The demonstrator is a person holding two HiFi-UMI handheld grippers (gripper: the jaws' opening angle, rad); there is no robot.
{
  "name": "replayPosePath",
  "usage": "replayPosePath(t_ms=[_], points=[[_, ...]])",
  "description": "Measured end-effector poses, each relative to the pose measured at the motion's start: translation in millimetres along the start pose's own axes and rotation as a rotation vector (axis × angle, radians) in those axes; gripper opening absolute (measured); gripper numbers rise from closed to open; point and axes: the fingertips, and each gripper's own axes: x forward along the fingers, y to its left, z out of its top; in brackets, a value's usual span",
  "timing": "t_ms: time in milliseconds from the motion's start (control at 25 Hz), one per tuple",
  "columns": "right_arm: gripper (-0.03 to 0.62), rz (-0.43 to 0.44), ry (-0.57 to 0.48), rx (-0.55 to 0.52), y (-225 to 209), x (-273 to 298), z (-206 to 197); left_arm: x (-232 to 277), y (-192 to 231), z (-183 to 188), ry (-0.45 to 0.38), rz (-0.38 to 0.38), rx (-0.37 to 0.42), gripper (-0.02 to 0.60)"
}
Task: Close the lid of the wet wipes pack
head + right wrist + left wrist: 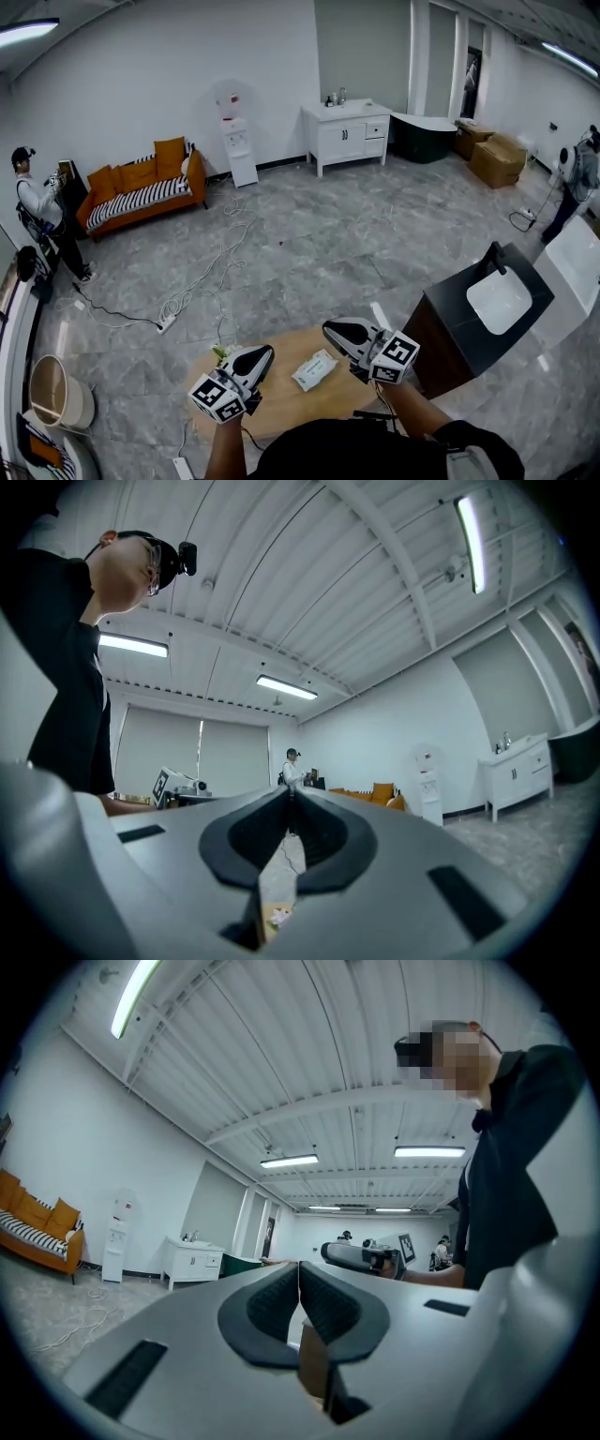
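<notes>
A white wet wipes pack (314, 369) lies flat on the small round wooden table (281, 412) in the head view. My left gripper (259, 354) hovers to the left of the pack, held level, jaws pressed together with nothing between them. My right gripper (330, 328) hovers just above and right of the pack, also shut and empty. Both gripper views look out across the room and upward, so the pack is not seen in them. In the left gripper view my left gripper (299, 1274) points toward the right gripper (361, 1256); the right gripper (288, 801) shows closed pads.
A dark cabinet with a white sink (487, 305) stands right of the table. Cables (202, 277) trail over the grey floor. An orange sofa (141, 187), a water dispenser (239, 141) and a white cabinet (347, 131) line the far wall. People stand at far left (42, 216) and far right (577, 178).
</notes>
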Motion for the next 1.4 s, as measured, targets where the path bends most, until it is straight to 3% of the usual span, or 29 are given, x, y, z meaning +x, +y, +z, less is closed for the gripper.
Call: replayPosePath(t_ms=[160, 320, 520, 720, 1040, 1400], points=[[0.012, 0.045, -0.001, 0.084, 20.2, -44.7, -0.3, 0.3, -50.0, -0.3, -0.003, 0.027, -0.001, 0.017], [0.012, 0.136, -0.036, 0.140, 58.1, -92.9, 9.2, 2.6, -121.2, -18.6, 0.073, -0.010, 0.083, 0.017], [0.012, 0.230, -0.042, 0.218, 112.3, -143.5, 0.5, -3.1, -204.6, -39.0, 0.092, -0.056, 0.022, 0.017], [0.011, 0.303, -0.030, 0.216, 159.7, -166.3, -6.4, -15.3, -246.8, -46.9, 0.111, -0.056, 0.031, 0.017], [0.011, 0.250, -0.004, 0.183, 224.6, -205.9, 2.0, -68.1, -297.9, -42.9, 0.065, -0.088, 0.028, 0.017], [0.011, 0.189, 0.057, 0.208, 348.9, -237.8, -27.3, -170.7, -373.5, -67.9, 0.037, -0.097, -0.045, 0.017]])
